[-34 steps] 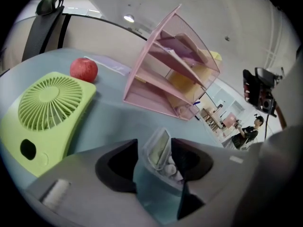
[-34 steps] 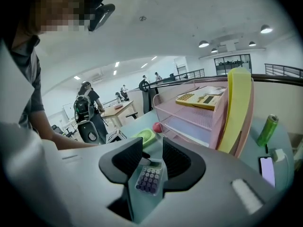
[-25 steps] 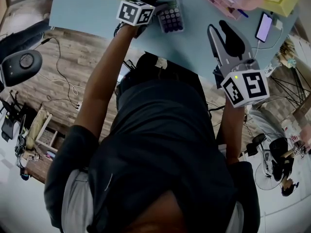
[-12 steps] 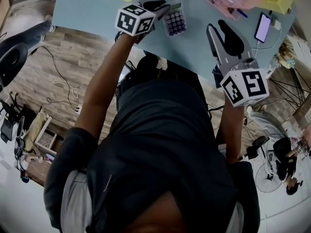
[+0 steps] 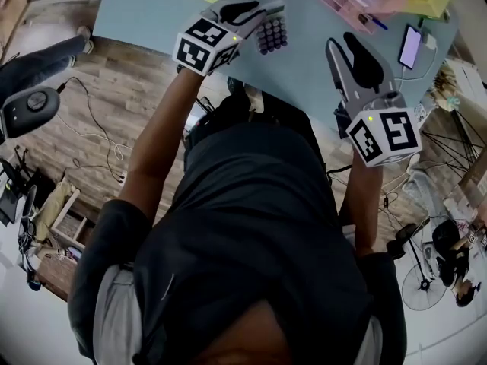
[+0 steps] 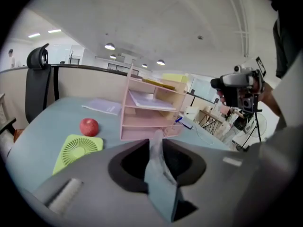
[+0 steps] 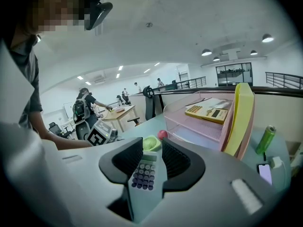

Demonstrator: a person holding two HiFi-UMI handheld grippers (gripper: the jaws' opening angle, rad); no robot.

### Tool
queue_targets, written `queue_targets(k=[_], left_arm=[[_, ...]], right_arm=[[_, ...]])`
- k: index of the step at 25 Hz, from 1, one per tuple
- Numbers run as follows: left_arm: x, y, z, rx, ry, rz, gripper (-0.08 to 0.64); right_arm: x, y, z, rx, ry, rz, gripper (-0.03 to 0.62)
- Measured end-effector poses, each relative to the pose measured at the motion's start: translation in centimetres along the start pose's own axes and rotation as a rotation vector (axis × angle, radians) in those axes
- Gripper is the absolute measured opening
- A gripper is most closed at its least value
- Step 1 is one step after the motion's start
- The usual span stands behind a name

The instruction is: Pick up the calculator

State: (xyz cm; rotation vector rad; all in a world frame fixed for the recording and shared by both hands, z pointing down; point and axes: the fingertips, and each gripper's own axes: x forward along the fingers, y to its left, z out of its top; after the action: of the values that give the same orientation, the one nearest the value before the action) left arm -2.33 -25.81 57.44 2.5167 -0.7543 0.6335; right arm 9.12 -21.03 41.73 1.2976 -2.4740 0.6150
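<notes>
Step in hand: the lift. The calculator (image 5: 272, 35), a flat pale slab with rows of small rounded dark keys, is pinched by one edge in the left claw (image 6: 156, 148), whose pads are pressed together on it. It is judged clear of the smooth blue desk (image 5: 144, 10). The right claw (image 7: 152, 150) is slightly spread and empty, with the calculator ahead of it. Next: a firm, level grip is called for, since thin hard plastic may slip.

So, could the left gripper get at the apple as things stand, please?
Probably not: the left gripper has its jaws shut on the calculator, so they are not free, though the way past the fan to the apple looks open.
</notes>
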Motion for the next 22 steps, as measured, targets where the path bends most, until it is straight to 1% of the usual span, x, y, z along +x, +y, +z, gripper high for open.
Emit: queue_targets(k=[4, 8, 15, 18, 22], left_arm=[[-2.9, -0.5, 1.9, 0.054, -0.037, 0.018, 0.149], [-6.1, -0.6, 3.3, 0.124, -0.070, 0.053, 0.149], [-12.0, -1.8, 6.9, 0.214, -0.173, 0.083, 0.149], [-14.7, -2.0, 8.3, 0.253, -0.222, 0.102, 0.149], [-18.1, -2.2, 9.7, 0.267, -0.285, 0.119, 0.149]], right_arm=[[-0.5, 1.1, 0.7, -0.018, -0.021, -0.003, 0.115], [-0.9, 2.6, 1.5, -0.035, -0.045, -0.006, 0.114], [-2.3, 5.0, 2.5, -0.055, -0.082, -0.027, 0.114], [-2.9, 6.2, 3.6, -0.077, -0.117, -0.045, 0.114], [-4.0, 8.6, 5.5, -0.114, -0.191, -0.022, 0.114]])
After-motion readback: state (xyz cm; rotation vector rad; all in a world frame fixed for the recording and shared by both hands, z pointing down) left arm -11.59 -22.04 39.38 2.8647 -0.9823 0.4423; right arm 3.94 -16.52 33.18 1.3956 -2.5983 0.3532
